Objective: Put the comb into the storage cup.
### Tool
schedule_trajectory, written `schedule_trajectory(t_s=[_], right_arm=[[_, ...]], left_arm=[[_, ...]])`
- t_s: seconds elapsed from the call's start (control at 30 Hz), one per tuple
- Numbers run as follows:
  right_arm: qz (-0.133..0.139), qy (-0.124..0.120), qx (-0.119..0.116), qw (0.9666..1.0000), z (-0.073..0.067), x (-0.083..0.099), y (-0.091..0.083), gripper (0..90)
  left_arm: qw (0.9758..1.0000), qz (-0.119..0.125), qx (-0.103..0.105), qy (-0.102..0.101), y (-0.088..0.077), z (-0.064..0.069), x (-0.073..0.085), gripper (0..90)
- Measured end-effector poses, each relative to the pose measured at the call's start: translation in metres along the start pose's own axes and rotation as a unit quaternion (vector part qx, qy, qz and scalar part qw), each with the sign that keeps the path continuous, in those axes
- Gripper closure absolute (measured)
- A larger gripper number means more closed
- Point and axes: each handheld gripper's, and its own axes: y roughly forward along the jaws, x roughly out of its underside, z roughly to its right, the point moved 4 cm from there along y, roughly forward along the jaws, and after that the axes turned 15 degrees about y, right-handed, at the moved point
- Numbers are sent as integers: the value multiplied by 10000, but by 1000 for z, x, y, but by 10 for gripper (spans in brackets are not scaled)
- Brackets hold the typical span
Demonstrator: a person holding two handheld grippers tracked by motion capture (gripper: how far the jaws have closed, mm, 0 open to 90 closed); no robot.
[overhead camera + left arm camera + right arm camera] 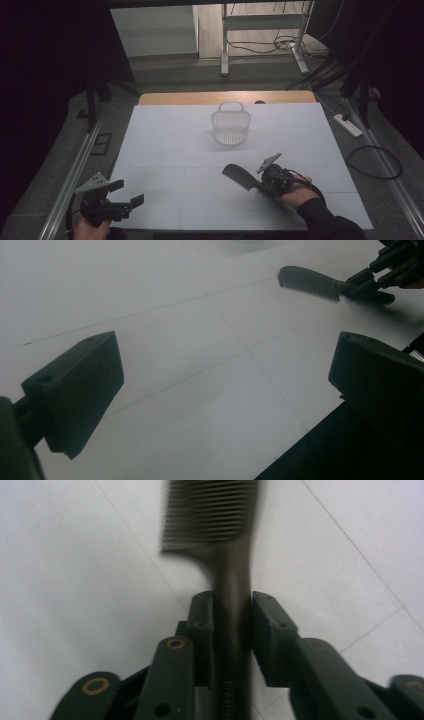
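Item: comb [220, 525], lying on the desk [165, 150]. My right claw [232, 630] is clamping its handle; the lift is pending. Basket [230, 127] is standing well apart, awaiting it. My left claw [225, 385] is idling wide open, empty.

Overhead and gripper views, comb [239, 176] shared

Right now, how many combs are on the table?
1. The dark comb lies on the white table at front right, its handle clamped between the right gripper jaws, nearer than the basket.
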Motion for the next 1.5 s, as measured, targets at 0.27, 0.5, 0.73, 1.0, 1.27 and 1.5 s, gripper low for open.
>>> schedule_trajectory(t_s=[0.27, 0.5, 0.73, 1.0, 1.27, 1.5], right_arm=[[-17, 97, -33, 9999, 1, -1, 0, 722], [13, 169, -143, 9998, -1, -1, -2, 722], [185, 216, -164, 9995, 0, -2, -8, 722], [472, 250, -161, 9984, 2, -4, -16, 722], [745, 273, -132, 9968, 3, -6, -25, 722], [884, 223, -87, 9958, 2, -8, -30, 722]], left_arm=[[10000, 41, 31, 33, -1, 0, 0, 17], [9998, 101, 142, 49, -1, 1, -1, 10], [9998, -14, 116, 136, 0, 2, -2, 3], [9994, -117, 168, 289, 6, 3, -5, 9], [9989, -92, 92, 451, 12, 3, -13, 0], [9986, -76, 176, 499, 21, 3, -22, 0]])
